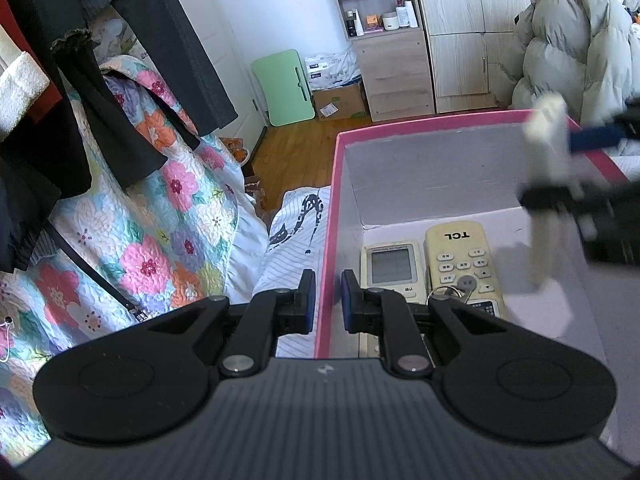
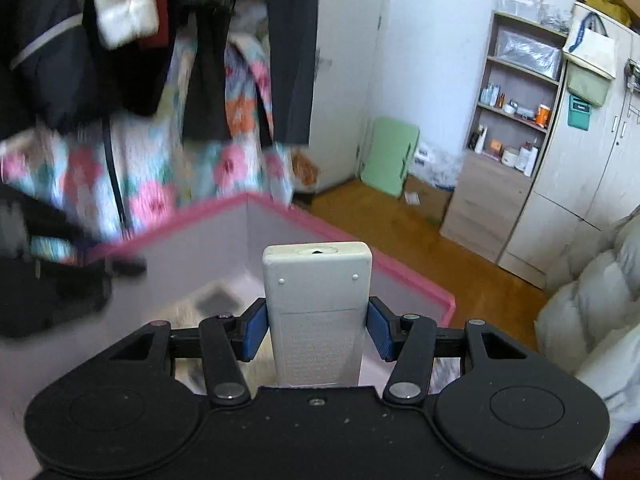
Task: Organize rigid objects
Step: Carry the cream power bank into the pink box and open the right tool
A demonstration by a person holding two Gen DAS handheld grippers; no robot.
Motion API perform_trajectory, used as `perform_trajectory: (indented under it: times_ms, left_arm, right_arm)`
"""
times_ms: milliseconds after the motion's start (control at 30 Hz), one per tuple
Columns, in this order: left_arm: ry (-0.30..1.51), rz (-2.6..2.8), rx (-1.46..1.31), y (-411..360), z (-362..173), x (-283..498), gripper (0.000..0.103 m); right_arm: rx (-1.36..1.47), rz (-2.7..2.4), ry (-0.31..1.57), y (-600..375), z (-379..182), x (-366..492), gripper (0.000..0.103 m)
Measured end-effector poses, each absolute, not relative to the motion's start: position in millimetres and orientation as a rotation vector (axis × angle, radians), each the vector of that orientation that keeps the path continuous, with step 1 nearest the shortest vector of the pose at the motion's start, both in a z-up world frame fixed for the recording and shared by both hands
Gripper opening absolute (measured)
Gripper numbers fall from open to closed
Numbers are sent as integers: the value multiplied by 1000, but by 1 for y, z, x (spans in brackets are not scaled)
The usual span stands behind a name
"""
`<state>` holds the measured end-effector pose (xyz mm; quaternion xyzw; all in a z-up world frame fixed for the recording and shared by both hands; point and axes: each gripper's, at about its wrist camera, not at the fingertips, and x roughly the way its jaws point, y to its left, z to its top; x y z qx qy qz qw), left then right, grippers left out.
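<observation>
Above the pink-rimmed box (image 2: 400, 276), the right gripper (image 2: 317, 330) clamps a remote (image 2: 316, 300).

I am looking into a home bedroom: a floral quilt (image 1: 160, 216) lies under hanging dark clothes (image 1: 132, 60), a wooden wardrobe (image 1: 480, 32) stands beside a shelf of toiletry bottles (image 1: 376, 0), and the floor (image 1: 296, 152) is wood.
</observation>
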<state>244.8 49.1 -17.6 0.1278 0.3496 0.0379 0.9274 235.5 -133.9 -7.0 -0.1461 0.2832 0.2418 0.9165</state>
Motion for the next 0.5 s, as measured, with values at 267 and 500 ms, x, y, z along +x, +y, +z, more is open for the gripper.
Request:
perform_trajectory:
  times_ms: [267, 500]
  left_arm:
    - [712, 77, 255, 49, -17, 244, 14]
    - [713, 80, 253, 51, -17, 245, 14]
  right_arm:
    - [-342, 509, 619, -151, 0, 193, 57]
    - [-433, 527, 664, -137, 2, 163, 57]
